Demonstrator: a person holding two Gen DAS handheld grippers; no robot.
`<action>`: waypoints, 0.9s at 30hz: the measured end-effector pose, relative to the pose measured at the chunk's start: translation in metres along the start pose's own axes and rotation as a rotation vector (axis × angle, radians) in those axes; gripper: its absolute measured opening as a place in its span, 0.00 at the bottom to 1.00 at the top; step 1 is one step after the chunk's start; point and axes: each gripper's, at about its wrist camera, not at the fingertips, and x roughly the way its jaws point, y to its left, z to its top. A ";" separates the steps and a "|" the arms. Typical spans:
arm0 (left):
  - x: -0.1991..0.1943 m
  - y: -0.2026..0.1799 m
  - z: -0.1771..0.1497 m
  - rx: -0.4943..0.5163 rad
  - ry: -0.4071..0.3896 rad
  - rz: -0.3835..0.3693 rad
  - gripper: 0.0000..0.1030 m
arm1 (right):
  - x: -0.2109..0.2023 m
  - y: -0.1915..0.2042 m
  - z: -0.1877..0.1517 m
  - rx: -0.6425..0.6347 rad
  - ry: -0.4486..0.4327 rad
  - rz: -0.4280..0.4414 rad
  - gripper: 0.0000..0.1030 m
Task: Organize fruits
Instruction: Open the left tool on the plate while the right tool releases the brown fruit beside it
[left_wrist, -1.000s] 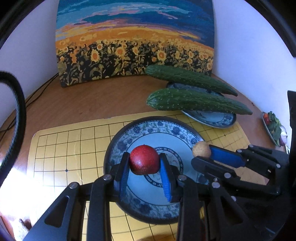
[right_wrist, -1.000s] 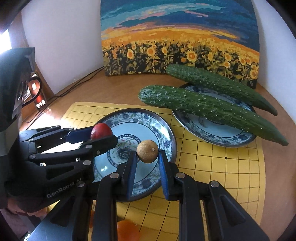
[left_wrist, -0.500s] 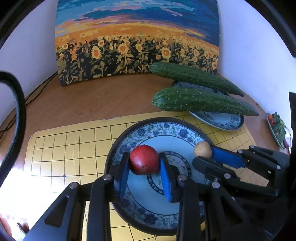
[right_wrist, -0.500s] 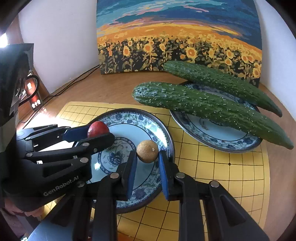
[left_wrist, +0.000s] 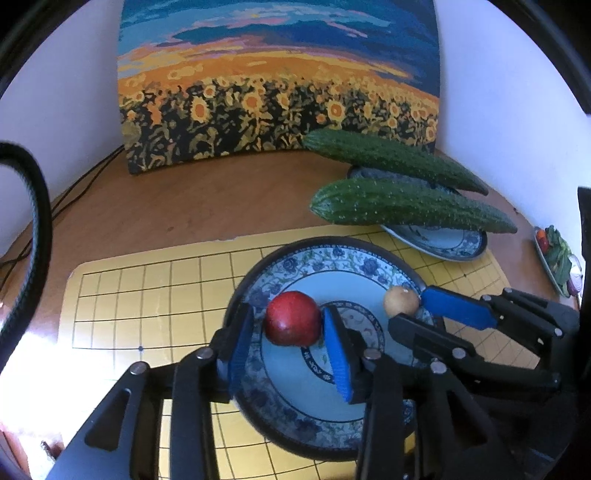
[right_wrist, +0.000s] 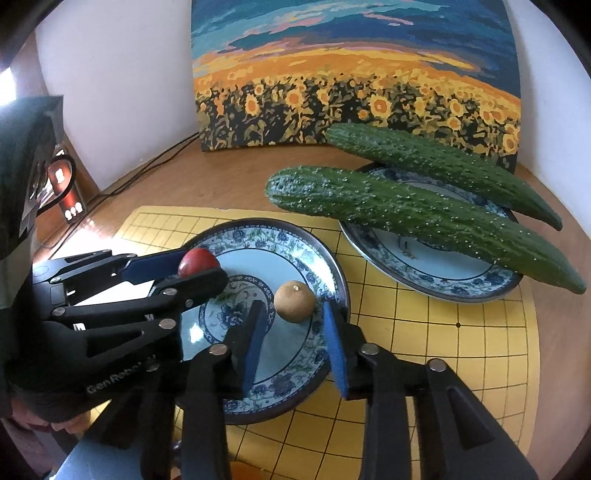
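Two fruits sit on a blue-and-white patterned plate (left_wrist: 373, 258) near the middle of a yellow gridded mat (left_wrist: 155, 295) on the wooden desk (left_wrist: 192, 199). A red apple (left_wrist: 293, 323) rests on the plate's left half, between the blue pads of the left gripper (left_wrist: 289, 341); the right-hand pad appears to touch it, while a gap shows at the left pad, so the jaws stand parted. A small tan fruit (right_wrist: 294, 301) lies on the plate's right half, just beyond the tips of the right gripper (right_wrist: 295, 338), whose fingers are spread wider than the fruit and clear of it on both sides. Toward the desk's far right edge, a second patterned plate (right_wrist: 436, 273) carries two long cucumbers (right_wrist: 417, 218), their ends overhanging its rim. A sunflower painting (right_wrist: 351, 81) leans against the white wall at the desk's back edge.
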 end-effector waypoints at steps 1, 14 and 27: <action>-0.001 0.001 0.000 -0.003 -0.002 -0.001 0.42 | -0.002 0.000 0.000 0.003 -0.004 0.000 0.38; -0.029 0.003 -0.008 -0.023 -0.003 -0.011 0.43 | -0.029 0.012 -0.009 0.013 -0.026 0.012 0.40; -0.057 0.006 -0.036 -0.039 0.012 -0.004 0.43 | -0.056 0.025 -0.030 0.030 -0.038 0.000 0.40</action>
